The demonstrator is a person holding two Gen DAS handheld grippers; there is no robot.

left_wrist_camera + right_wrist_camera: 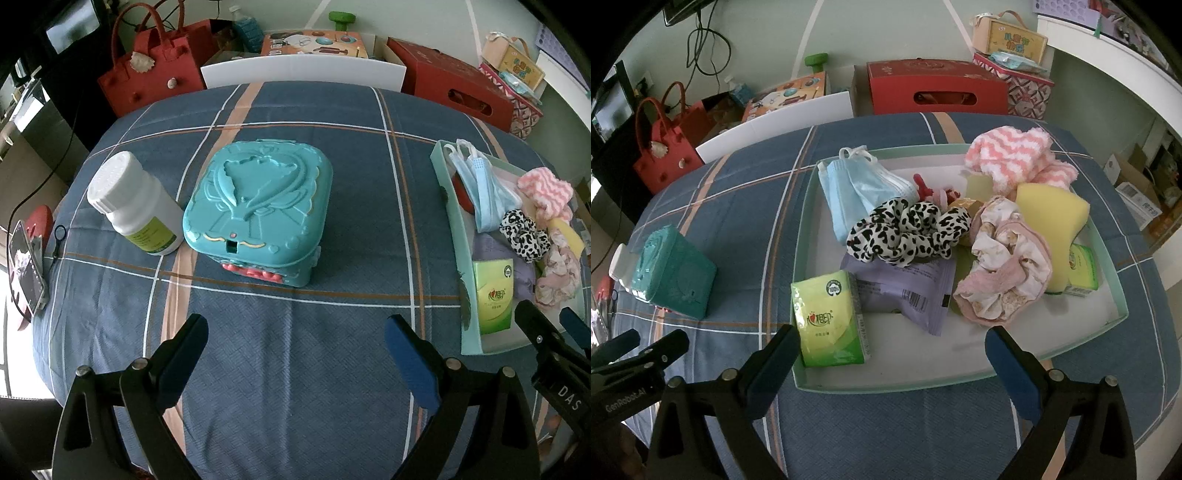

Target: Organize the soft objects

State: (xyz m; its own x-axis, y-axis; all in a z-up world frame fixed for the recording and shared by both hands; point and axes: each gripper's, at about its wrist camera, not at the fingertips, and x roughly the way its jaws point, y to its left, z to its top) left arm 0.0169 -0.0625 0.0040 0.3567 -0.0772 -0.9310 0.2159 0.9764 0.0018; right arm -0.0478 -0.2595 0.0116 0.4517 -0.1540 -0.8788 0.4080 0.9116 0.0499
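Two pairs of tongs, left tongs (295, 354) and right tongs (892, 360), are hovering wide open and empty over the plaid-clothed tabletop (295, 332). Soft things are lying heaped in the shallow pale-green tray (803, 258): a fuzzy leopard scrunchie (908, 232), pleated blue masks (857, 192), a yellow sponge (1052, 221). Only the left view is showing the white bottle (136, 199) leaning beside the embossed teal box (258, 210).
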